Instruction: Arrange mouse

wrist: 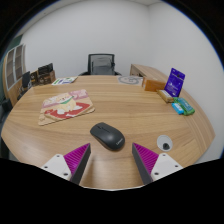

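**A:** Legend, please. Start at the jaws (112, 160).

**B:** The jaws stand open and hold nothing; a purple pad (77, 157) shows on the inner face of the left finger and another on the right. The black mouse (107, 135) lies on the wooden bench (130, 100) just ahead of the fingers and roughly midway between them, not yet touched. Its long axis runs slantwise across the line of approach.

**A:** How is the step best done?

**B:** My judgement: turn the jaws so the pads meet the mouse's two long flanks, lower until the tips nearly graze the bench, then close low on the body. The shell is smooth and rounded, so a high grip would likely squeeze it out.

**A:** What lies round it?

**B:** A small white round object (164, 143) sits just beside the right finger and could be knocked. Farther off lie printed paper sheets (66, 106), a green packet (181, 107) and a purple card (176, 80); a chair (101, 64) stands beyond the bench.

**A:** What is unclear?

**B:** The fingers' bases are cut off. What the white object is, any mouse cable, and the intended resting place cannot be made out.
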A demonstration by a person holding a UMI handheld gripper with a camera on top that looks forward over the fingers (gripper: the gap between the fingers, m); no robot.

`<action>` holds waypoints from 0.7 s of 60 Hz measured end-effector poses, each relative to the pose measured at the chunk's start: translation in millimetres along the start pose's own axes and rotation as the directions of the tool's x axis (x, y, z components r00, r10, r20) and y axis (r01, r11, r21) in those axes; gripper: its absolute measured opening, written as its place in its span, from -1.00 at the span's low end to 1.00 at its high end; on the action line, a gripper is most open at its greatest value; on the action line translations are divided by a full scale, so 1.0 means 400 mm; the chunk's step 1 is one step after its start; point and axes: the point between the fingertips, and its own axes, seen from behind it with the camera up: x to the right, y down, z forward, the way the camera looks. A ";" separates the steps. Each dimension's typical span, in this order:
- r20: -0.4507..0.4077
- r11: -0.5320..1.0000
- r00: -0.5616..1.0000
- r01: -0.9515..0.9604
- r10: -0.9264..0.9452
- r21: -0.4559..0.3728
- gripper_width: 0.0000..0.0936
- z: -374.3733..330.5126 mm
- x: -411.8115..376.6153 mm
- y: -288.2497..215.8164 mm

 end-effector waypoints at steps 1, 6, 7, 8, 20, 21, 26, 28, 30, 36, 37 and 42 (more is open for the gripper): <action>0.002 1.000 1.000 0.003 -0.003 -0.001 0.85 0.008 0.004 -0.001; -0.002 1.000 1.000 0.007 -0.007 -0.011 0.85 0.047 0.005 -0.008; -0.002 1.000 1.000 0.009 -0.009 -0.013 0.85 0.055 0.006 -0.009; -0.002 1.000 1.000 0.010 -0.010 -0.015 0.85 0.062 0.007 -0.010; 0.000 1.000 1.000 0.017 -0.017 -0.022 0.85 0.132 0.010 -0.034; 0.002 1.000 1.000 0.017 -0.017 -0.022 0.86 0.137 0.008 -0.037; 0.011 1.000 1.000 0.011 -0.011 -0.023 0.85 0.156 0.004 -0.050; 0.010 1.000 1.000 0.012 -0.012 -0.021 0.86 0.163 0.005 -0.057; 0.009 1.000 1.000 0.015 -0.015 -0.019 0.85 0.171 0.007 -0.063; 0.006 1.000 1.000 0.016 -0.016 -0.016 0.85 0.193 0.012 -0.079; 0.005 1.000 1.000 0.014 -0.013 -0.016 0.86 0.196 0.014 -0.082; -0.003 1.000 1.000 0.005 -0.005 -0.014 0.85 0.220 0.019 -0.095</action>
